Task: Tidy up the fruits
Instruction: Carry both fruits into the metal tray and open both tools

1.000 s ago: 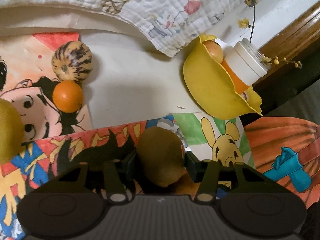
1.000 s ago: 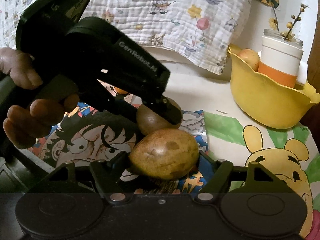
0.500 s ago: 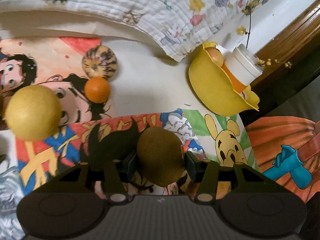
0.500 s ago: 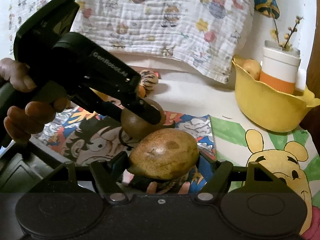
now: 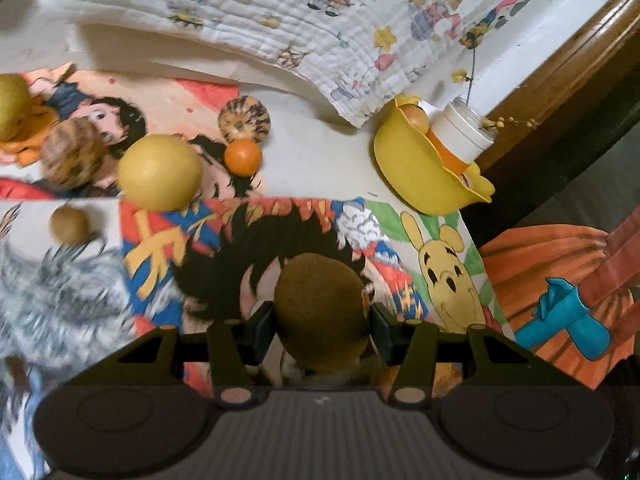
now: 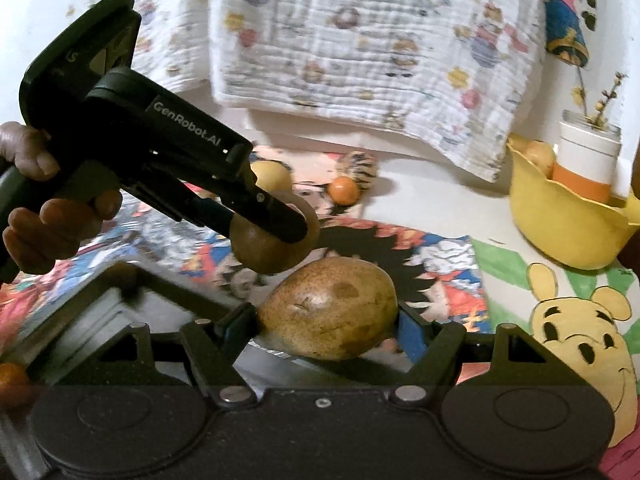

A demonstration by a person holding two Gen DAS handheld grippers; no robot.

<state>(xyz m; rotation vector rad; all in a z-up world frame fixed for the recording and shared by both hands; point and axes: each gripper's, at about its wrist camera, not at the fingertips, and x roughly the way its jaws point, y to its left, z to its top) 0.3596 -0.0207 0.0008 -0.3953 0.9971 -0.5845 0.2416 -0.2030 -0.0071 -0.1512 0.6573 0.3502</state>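
Note:
My left gripper (image 5: 322,318) is shut on a fuzzy brown kiwi (image 5: 320,300), held above the cartoon-printed table cover. My right gripper (image 6: 326,320) is shut on a speckled yellow-brown pear (image 6: 332,306). The right wrist view also shows the left gripper (image 6: 276,226), in a person's hand (image 6: 48,220), carrying the kiwi (image 6: 260,252) just beyond the pear. A yellow bowl (image 5: 416,176) (image 6: 560,228) at the far right holds a small pale fruit (image 5: 414,116) and a white-and-orange cup (image 5: 460,136).
Loose on the cover lie a big yellow fruit (image 5: 160,178), an orange (image 5: 243,157), a striped melon (image 5: 244,120), a blurred brown fruit (image 5: 74,156) and a small brown one (image 5: 70,225). A grey tray (image 6: 100,300) sits near left. A quilted cloth (image 5: 320,20) hangs behind.
Both grippers have drawn back from the yellow bowl and risen slightly, still gripping their fruits. More loose fruit has entered the left wrist view on the left; the grey tray now shows.

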